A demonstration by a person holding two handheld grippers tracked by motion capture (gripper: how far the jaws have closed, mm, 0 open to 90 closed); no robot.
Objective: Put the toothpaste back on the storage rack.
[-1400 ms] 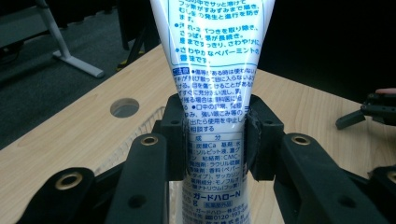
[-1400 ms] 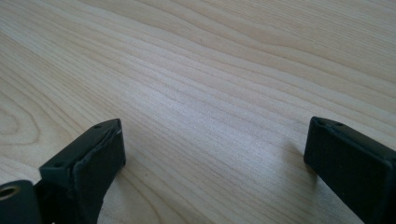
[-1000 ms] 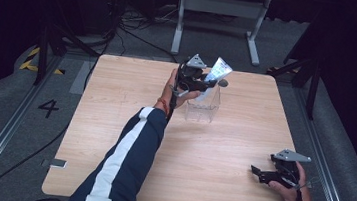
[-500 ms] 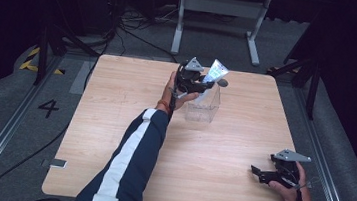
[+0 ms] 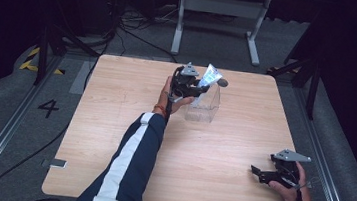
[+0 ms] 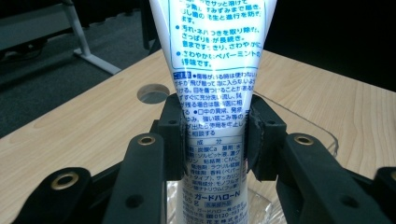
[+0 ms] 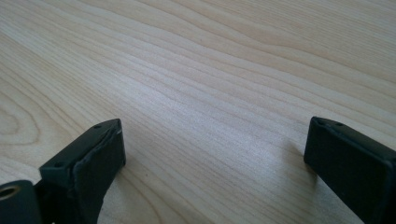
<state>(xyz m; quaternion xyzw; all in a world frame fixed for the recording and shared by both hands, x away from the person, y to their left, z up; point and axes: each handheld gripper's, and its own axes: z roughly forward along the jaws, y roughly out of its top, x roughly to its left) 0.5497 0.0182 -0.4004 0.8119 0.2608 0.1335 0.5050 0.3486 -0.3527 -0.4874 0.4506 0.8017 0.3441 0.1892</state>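
A white tube (image 6: 212, 74) printed with blue Japanese text stands upright in a clear plastic cup (image 5: 203, 108) at the far middle of the table. My left gripper (image 5: 203, 86) (image 6: 212, 140) is shut on the tube's lower part, its two black jaws pressing both sides. The tube's crimped top (image 5: 212, 75) sticks up above the gripper in the high view. My right gripper (image 5: 254, 171) (image 7: 215, 149) rests low over the wood near the front right corner, jaws wide apart with nothing between them.
The light wooden table (image 5: 113, 124) has a round cable hole (image 6: 153, 93) near its far edge, just behind the cup. Beyond the table lie dark floor, cables and a grey metal stand (image 5: 219, 6). A floor marking "4" (image 5: 47, 108) lies to the left.
The left gripper with the tube has shifted very slightly over the cup. The right gripper has stayed put.
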